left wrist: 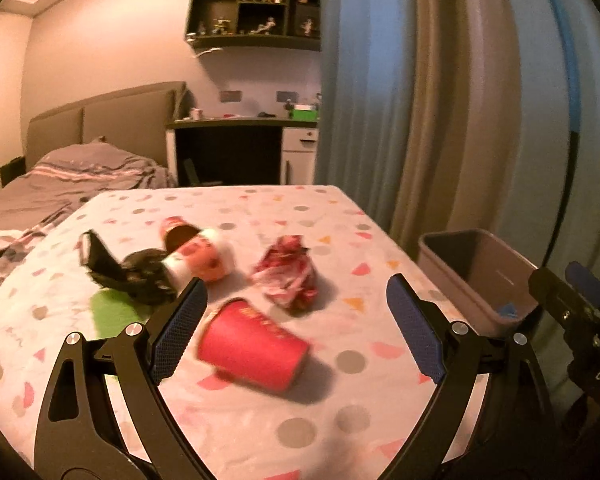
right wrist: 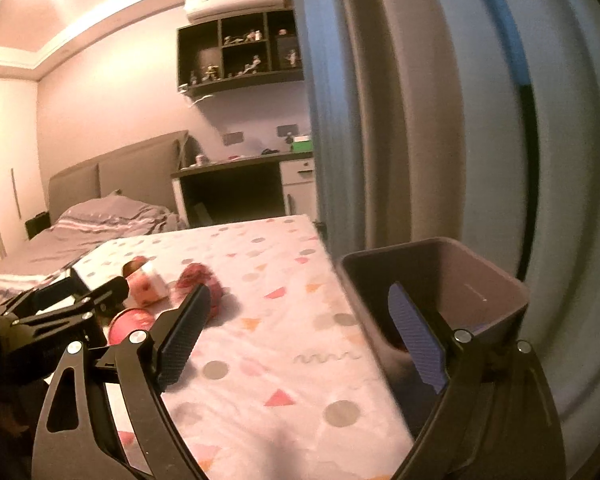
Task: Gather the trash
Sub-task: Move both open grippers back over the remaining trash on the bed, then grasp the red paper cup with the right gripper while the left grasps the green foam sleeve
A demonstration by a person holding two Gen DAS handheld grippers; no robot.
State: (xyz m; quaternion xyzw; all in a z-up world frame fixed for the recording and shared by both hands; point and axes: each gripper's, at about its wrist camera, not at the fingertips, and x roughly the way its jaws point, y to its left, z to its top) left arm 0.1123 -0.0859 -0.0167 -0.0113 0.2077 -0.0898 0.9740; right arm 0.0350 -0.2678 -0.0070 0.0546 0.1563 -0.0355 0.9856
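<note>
Both tools stand wide open and hold nothing: the left tool (left wrist: 296,328) hangs over a red paper cup (left wrist: 252,350) lying on its side on the worktop (left wrist: 340,420), and the right tool (right wrist: 300,334) is beside the bin (right wrist: 500,300). Farther off lie a crumpled red wrapper (left wrist: 290,276), a small bottle (left wrist: 200,258) and a black wrapper (left wrist: 140,280).
</note>
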